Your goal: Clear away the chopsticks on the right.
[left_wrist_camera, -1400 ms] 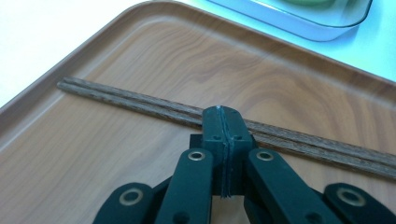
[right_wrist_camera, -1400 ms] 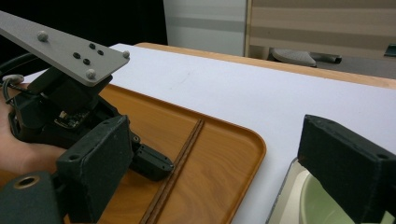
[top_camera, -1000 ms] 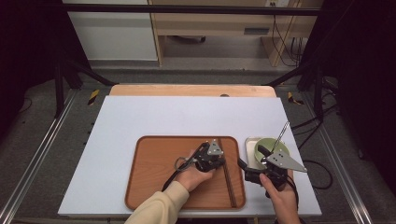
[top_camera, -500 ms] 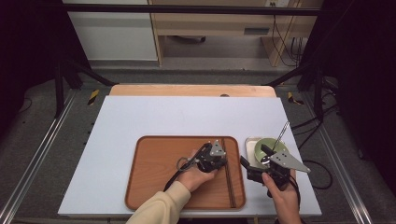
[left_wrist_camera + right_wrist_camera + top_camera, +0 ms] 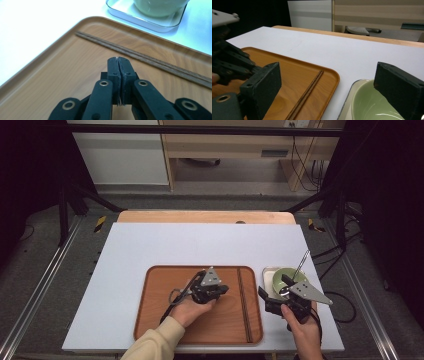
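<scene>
A: In the high view, the left gripper (image 5: 223, 289) is held over the wooden tray (image 5: 150, 320); the chopsticks (image 5: 243, 305) are laid at three o'clock on it; the green bowl (image 5: 286, 276) is seen further toward three.

B: In the left gripper view the jaws are clenched on nothing; chopsticks (image 5: 150, 61) judged placed.

A: In the right gripper view, the right gripper (image 5: 332, 87) is spread wide; the bowl (image 5: 372, 105), at five o'clock, is judged left to handle.

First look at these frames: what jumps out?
The wooden tray near the front of the white table, with the left gripper shut and empty over it and a pair of chopsticks lying along its right side. Just right of the tray, the right gripper hangs open beside a green bowl.
</scene>
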Demonstrator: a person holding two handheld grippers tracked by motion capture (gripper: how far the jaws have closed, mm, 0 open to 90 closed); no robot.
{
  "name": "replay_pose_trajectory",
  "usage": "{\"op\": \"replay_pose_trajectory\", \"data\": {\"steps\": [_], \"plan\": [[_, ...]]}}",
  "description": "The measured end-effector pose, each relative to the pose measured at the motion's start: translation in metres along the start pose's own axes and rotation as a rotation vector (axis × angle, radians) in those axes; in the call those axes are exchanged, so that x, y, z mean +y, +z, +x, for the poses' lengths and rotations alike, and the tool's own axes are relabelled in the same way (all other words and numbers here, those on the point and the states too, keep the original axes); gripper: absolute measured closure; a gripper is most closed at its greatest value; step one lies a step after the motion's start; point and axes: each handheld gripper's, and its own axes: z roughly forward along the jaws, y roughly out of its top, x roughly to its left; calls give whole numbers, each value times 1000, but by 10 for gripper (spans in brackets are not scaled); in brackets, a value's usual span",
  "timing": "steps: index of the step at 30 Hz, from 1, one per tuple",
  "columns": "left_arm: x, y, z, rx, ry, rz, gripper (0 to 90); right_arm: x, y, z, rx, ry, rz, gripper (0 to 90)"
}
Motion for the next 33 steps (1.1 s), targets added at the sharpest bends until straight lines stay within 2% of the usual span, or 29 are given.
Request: {"op": "replay_pose_trajectory", "data": {"steps": [4,11,14,18,21,24,26,28,31,33], "plan": [[-11,-25,8,44,-14,-35,844,0,1,1,3,-13,5,82],[-41,-73,19,185,-59,-108,624,0,2,3,5,-31,12,78],[-53,-91,24,249,-70,-117,525,-1,3,5,19,-32,25,71],[-69,-114,35,287,-73,-168,434,-2,4,5,17,-31,26,75],[-79,-130,46,340,-77,-196,355,-2,4,6,12,-29,31,78],[-87,-146,56,365,-120,-255,296,-2,5,6,8,-35,31,81],[-95,-152,61,366,-134,-298,253,-3,7,6,12,-33,45,81],[-102,-155,64,386,-127,-297,218,-4,8,5,17,-27,55,82],[-113,-156,66,403,-145,-311,170,-3,7,4,13,-8,56,86],[-118,-158,68,417,-141,-310,142,-2,5,2,10,3,52,86]]}}
